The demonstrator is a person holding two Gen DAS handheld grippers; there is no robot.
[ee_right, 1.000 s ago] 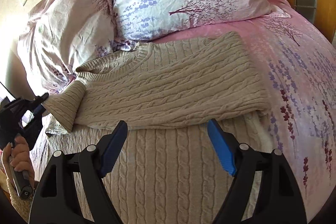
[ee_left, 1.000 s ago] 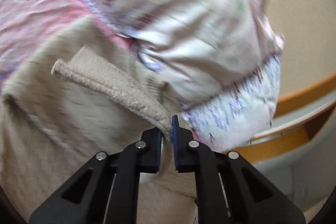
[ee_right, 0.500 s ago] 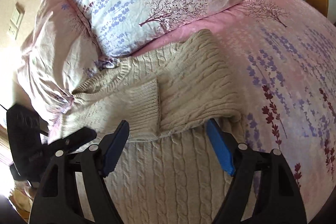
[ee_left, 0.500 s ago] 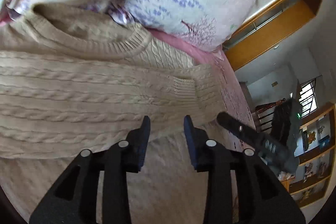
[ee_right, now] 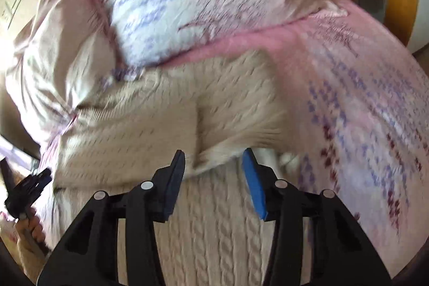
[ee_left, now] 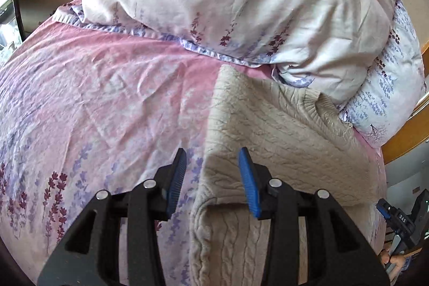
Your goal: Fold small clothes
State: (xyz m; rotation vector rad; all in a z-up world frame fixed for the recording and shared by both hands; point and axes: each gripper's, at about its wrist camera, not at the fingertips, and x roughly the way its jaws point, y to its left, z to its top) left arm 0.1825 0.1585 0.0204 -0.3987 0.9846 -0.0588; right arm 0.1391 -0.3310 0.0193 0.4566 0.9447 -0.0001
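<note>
A beige cable-knit sweater [ee_left: 281,141] lies on the pink floral bed sheet [ee_left: 93,98], neck toward the pillows, both sleeves folded across its chest. My left gripper [ee_left: 211,176] is open and empty, hovering over the sweater's left edge where a folded sleeve meets the body. In the right wrist view the sweater [ee_right: 161,125] is blurred by motion. My right gripper [ee_right: 214,173] is open and empty, just above the lower edge of the folded sleeves near the sweater's middle.
Two floral pillows [ee_left: 228,4] lie at the head of the bed, against the sweater's neck. A wooden headboard [ee_left: 407,133] stands at the right. The other gripper and the hand holding it show at the right edge [ee_left: 402,227] and the left edge [ee_right: 24,192].
My left gripper let go of the sleeve cuff, which now lies folded across the sweater, then swung back to the sweater's left edge. My right gripper moved forward and narrowed its jaws.
</note>
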